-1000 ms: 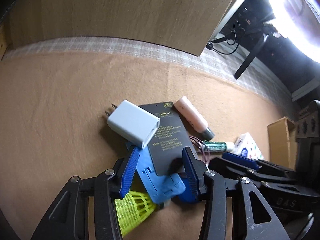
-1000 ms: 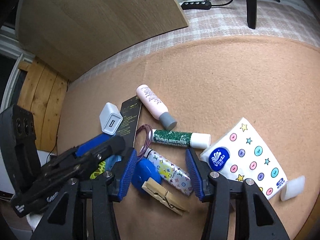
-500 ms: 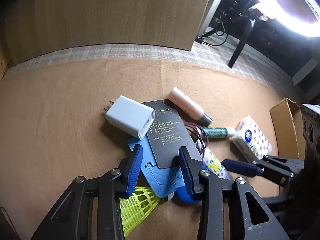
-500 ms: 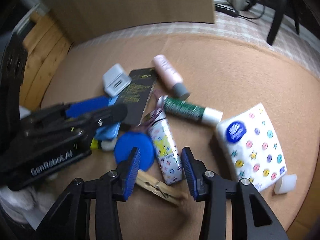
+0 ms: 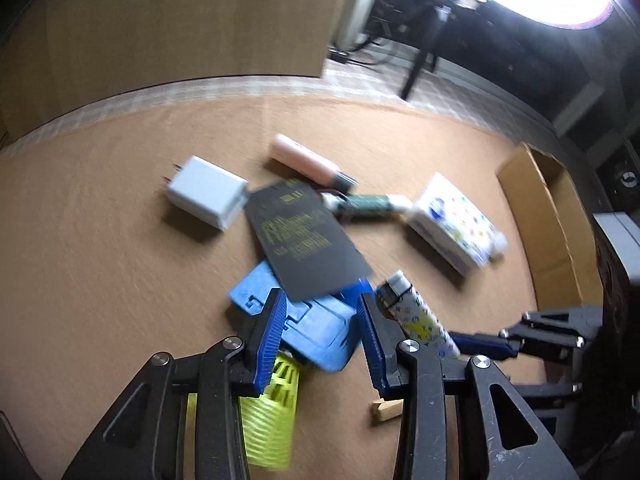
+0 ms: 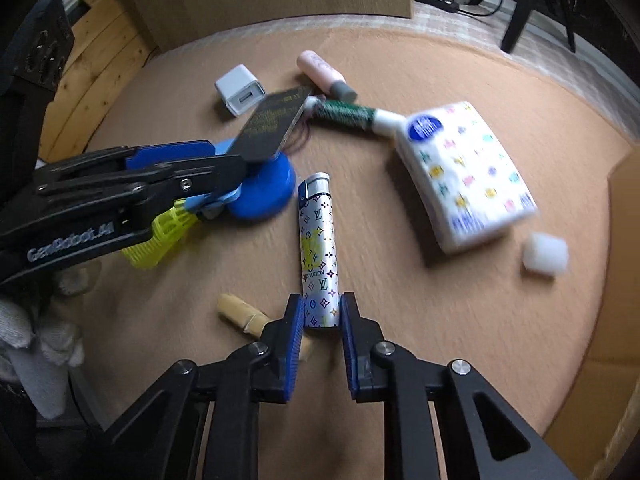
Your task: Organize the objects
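My left gripper [image 5: 320,312] is shut on a black card with gold print [image 5: 304,236] and holds it tilted above a blue plastic holder [image 5: 304,328]; the card also shows in the right wrist view [image 6: 272,124]. My right gripper [image 6: 320,316] is shut on a patterned silver lighter [image 6: 318,248], lifted off the brown mat; the lighter also shows in the left wrist view [image 5: 416,320]. A white charger [image 5: 206,192], a pink bottle [image 5: 308,162], a green tube [image 6: 348,114] and a tissue pack [image 6: 464,172] lie on the mat.
A yellow shuttlecock [image 6: 160,232], a blue round lid [image 6: 264,192], a wooden clothespin [image 6: 248,316] and a small white cap [image 6: 546,254] lie on the mat. An open cardboard box [image 5: 548,216] stands at the right edge. A wooden board [image 5: 180,20] stands behind.
Both grippers have closed and lifted. The left one raised the black card off the pile; the right one shut on the lighter and pulled it back from the pile.
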Tool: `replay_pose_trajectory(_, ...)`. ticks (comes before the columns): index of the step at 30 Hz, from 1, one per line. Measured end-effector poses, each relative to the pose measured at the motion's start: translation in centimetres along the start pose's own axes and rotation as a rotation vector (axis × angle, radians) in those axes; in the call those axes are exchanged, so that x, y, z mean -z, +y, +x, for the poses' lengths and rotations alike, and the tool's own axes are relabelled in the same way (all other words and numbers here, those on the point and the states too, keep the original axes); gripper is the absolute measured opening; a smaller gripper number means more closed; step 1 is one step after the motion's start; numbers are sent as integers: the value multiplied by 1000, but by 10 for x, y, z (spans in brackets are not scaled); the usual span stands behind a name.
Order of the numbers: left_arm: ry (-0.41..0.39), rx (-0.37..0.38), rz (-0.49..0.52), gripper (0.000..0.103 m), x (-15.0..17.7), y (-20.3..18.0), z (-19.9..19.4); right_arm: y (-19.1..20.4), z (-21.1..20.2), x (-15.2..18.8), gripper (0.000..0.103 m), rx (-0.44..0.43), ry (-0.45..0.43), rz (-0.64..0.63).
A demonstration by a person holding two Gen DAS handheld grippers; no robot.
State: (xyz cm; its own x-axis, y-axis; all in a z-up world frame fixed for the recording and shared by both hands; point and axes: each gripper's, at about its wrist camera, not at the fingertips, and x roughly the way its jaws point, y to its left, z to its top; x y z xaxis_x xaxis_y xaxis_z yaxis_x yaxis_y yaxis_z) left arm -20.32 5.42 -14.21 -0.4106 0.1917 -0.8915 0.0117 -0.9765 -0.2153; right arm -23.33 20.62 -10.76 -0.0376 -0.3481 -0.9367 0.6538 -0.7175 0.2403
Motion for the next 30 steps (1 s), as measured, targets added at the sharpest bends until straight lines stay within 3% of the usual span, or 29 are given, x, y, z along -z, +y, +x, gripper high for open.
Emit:
replay_pose_trajectory(6, 14, 30, 28, 39, 20, -14, -10, -7, -10, 20, 17, 27, 5, 11)
replay_pose_trajectory(10, 20, -90, 76, 39, 33, -11, -17, -13, -15, 26, 17, 55, 6, 26)
replay_pose_trajectory(15, 12, -157, 8, 41, 44, 23, -26, -19, -21, 32, 17, 56, 2, 44)
replay_pose_trajectory(18, -20, -192, -20, 41, 39, 31, -37, -1, -16, 16, 18, 52, -19, 54)
replay_pose_trajectory(23, -83, -128, -48, 41, 17, 25, -52, 5, -23, 8, 25, 23, -45, 63)
replay_pose_trajectory(27, -44, 5, -115, 46, -8, 19, -34, 0, -24, 9, 26, -1, -52, 84)
replay_pose_trajectory(30, 0, 26, -129, 50, -27, 13, -9, 4, -23, 15, 26, -4, -52, 87)
